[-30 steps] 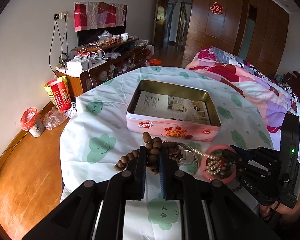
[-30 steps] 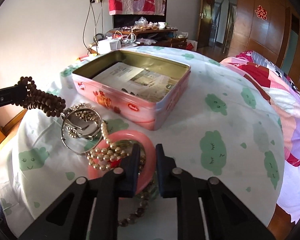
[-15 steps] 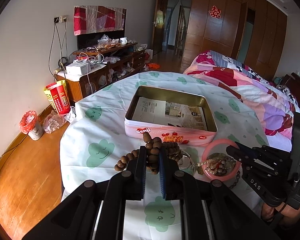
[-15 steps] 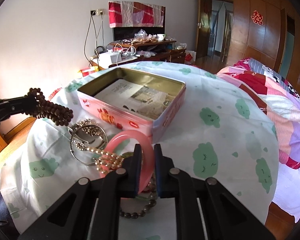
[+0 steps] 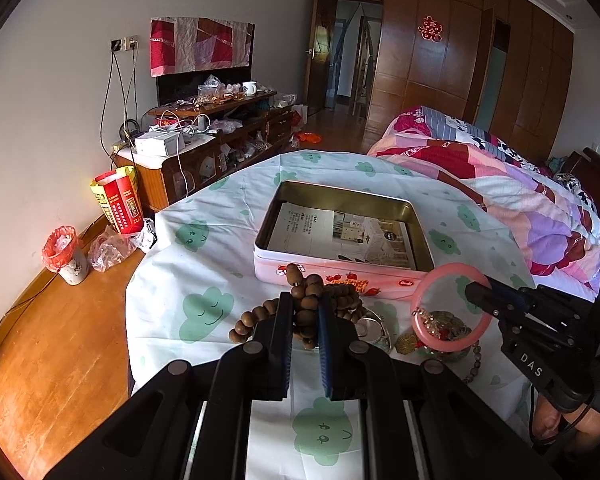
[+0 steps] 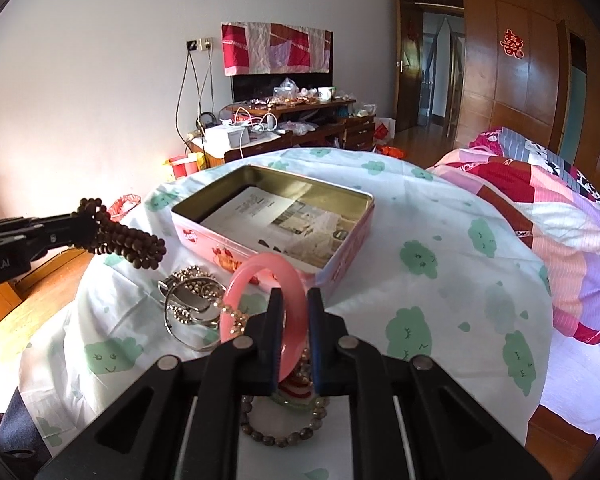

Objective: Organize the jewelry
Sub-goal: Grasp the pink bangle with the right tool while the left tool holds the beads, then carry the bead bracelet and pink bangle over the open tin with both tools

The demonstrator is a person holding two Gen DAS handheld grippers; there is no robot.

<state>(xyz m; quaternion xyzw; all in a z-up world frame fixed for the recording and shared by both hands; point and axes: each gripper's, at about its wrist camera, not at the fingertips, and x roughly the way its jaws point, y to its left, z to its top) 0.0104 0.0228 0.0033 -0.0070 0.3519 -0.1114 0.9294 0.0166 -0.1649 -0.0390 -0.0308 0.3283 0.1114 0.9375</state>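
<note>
Left gripper pinched on a bunch of brown beads; strands hang out either side of its fingers, clear of the cloth. Seen from the right wrist, the same beads jut from the black tips at the left edge, lifted above the table

Right gripper clamped on a pink bangle, held edge-on and tilted up, its top rim level with the tin's near wall. In the left view the bangle stands upright, pinched at its right side; a gold chain hangs off its lower left

Under and beside the bangle, a heap on the cloth: silver hoops with pearl strand tangled in, a dull bead bracelet nearest the right gripper, something red and green partly hidden behind the fingers

Pink tin just beyond the heap, lid off, printed paper lying flat inside

Table under white cloth with green cloud faces. Bed on the right, cluttered cabinet along the far wall
</note>
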